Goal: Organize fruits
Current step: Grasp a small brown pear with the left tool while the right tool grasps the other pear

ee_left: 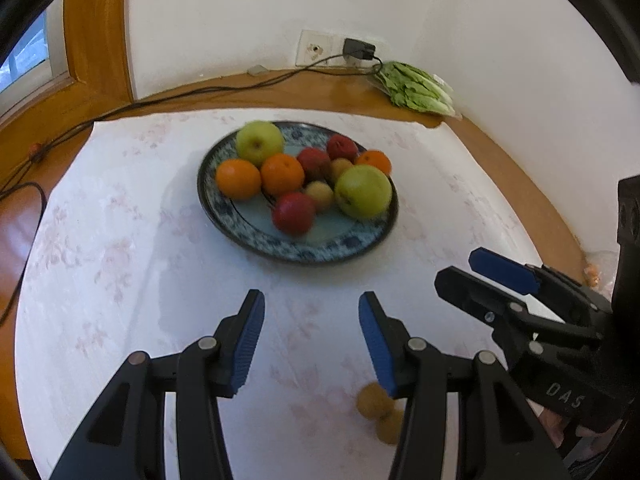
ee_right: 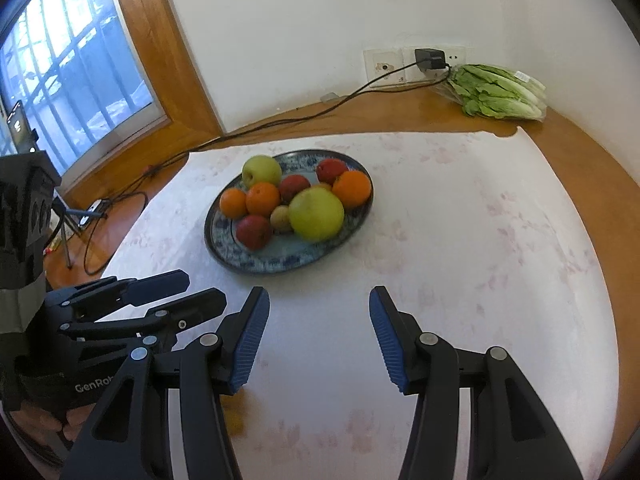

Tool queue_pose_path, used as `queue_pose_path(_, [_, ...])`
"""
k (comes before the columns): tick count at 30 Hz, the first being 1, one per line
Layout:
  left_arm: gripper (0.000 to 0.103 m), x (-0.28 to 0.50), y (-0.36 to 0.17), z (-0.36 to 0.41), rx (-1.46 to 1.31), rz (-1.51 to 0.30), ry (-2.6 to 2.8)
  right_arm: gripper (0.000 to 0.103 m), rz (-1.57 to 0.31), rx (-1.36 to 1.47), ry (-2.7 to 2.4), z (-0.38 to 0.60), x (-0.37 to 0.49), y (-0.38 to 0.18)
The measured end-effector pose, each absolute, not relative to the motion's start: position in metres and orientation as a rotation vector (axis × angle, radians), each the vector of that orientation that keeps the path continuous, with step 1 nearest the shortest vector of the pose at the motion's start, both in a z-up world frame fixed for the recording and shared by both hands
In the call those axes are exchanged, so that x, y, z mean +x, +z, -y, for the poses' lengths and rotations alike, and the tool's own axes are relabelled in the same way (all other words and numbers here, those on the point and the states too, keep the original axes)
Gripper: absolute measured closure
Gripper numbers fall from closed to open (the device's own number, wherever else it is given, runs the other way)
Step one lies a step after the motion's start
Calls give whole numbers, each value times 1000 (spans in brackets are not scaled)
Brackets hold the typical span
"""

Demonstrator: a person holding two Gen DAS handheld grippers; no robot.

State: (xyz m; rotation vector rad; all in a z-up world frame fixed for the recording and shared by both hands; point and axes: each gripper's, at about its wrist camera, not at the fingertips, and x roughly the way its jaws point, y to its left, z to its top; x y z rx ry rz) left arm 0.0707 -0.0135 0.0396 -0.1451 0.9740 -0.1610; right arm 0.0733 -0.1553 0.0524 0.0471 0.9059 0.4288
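Left gripper [ee_left: 311, 344], jaws apart and empty, is hovering with two small brown fruits [ee_left: 380, 412] lying just below-right of its right fingertip, nearer than the plate [ee_left: 296, 250] ahead.

1. The left gripper [ee_left: 311, 344] is matte black plastic, and its two fingers carry ribbed blue pads [ee_left: 248, 344].
2. Round silver pivot screws [ee_left: 207, 343] sit just behind the pads — two per finger.
3. The right gripper [ee_right: 319, 336] matches it; its body reads "DAS" in the left view, while the left one's reads "GenRob" in white.
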Motion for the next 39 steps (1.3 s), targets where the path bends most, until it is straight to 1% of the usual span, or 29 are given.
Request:
queue_pose_path(14, [52, 34, 29, 38, -125, -1032, -193, 50, -925, 103, 395, 184, 47, 43])
queue_pose_path(16, [54, 33, 27, 41, -122, -1043, -188, 50, -926, 114, 394, 188, 45, 42])
queue_pose_path(17, [59, 32, 25, 42, -123, -1049, -187, 50, -927, 120, 394, 190, 44, 41])
queue_pose_path(18, [66, 32, 24, 44, -130, -1058, -189, 50, -926, 124, 394, 192, 43, 41])
queue_pose_path(26, [78, 34, 18, 52, -151, -1083, -209, 50, -923, 161, 402, 202, 40, 39])
queue_pose_path(31, [78, 35, 19, 46, -167, -1073, -175, 49, -921, 171, 409, 203, 39, 39])
queue_pose_path(39, [78, 32, 29, 14, -183, -1025, -88, 49, -948, 141, 439, 193, 34, 37])
